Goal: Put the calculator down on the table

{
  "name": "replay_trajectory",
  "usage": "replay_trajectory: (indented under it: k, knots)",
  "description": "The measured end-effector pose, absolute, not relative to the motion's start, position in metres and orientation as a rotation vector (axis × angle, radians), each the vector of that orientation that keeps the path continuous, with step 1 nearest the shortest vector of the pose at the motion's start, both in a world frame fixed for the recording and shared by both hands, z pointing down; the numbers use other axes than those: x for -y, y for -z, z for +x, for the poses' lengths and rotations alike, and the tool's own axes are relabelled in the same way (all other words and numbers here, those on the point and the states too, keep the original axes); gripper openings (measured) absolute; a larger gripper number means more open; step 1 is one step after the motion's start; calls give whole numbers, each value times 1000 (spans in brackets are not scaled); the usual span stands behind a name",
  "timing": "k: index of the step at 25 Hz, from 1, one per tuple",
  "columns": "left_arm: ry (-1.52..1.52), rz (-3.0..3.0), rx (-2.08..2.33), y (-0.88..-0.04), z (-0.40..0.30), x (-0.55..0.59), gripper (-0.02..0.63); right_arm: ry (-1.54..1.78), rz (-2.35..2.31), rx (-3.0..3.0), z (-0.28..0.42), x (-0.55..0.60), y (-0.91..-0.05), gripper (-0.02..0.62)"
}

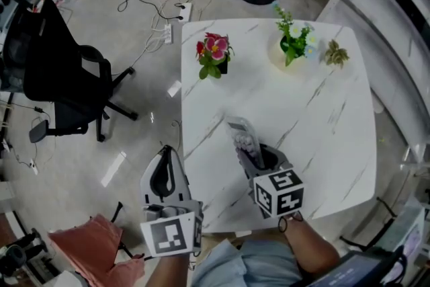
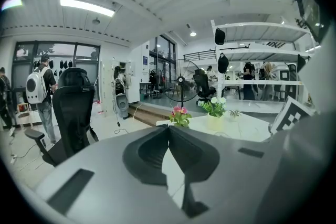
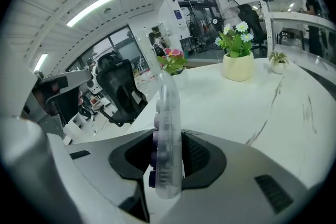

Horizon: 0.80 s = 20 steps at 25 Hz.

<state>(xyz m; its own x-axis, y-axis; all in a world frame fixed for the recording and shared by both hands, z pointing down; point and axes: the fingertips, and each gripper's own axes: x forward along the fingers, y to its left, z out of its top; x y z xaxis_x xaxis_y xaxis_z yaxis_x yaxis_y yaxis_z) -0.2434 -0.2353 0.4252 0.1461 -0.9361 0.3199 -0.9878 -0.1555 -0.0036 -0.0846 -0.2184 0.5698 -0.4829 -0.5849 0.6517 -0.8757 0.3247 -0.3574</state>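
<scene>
The calculator (image 1: 243, 138) has a clear case and purple keys. My right gripper (image 1: 255, 158) is shut on its near end and holds it tilted over the front left part of the white marble table (image 1: 322, 124). In the right gripper view the calculator (image 3: 167, 128) stands edge-on between the two dark pads, its far end sticking out over the tabletop (image 3: 252, 102). My left gripper (image 1: 165, 154) hangs off the table's left edge over the floor. Its jaws meet at the tips with nothing between them, as the left gripper (image 2: 168, 128) view shows.
A pot of red flowers (image 1: 213, 54), a cream pot of white flowers (image 1: 293, 44) and a small plant (image 1: 336, 54) stand at the table's far side. A black office chair (image 1: 60, 77) stands on the floor to the left, with cables and a power strip (image 1: 183, 11) beyond.
</scene>
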Motion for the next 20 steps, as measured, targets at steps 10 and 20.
replay_trajectory:
  k: [10,20]
  knots:
    - [-377,2192,1909,-427,-245,252,8,-1062,1314,2162,-80,225,-581,150]
    - [-383,2206,1888,-430,-237,261,8,-1008,1315,2163,-77,231,-580,154]
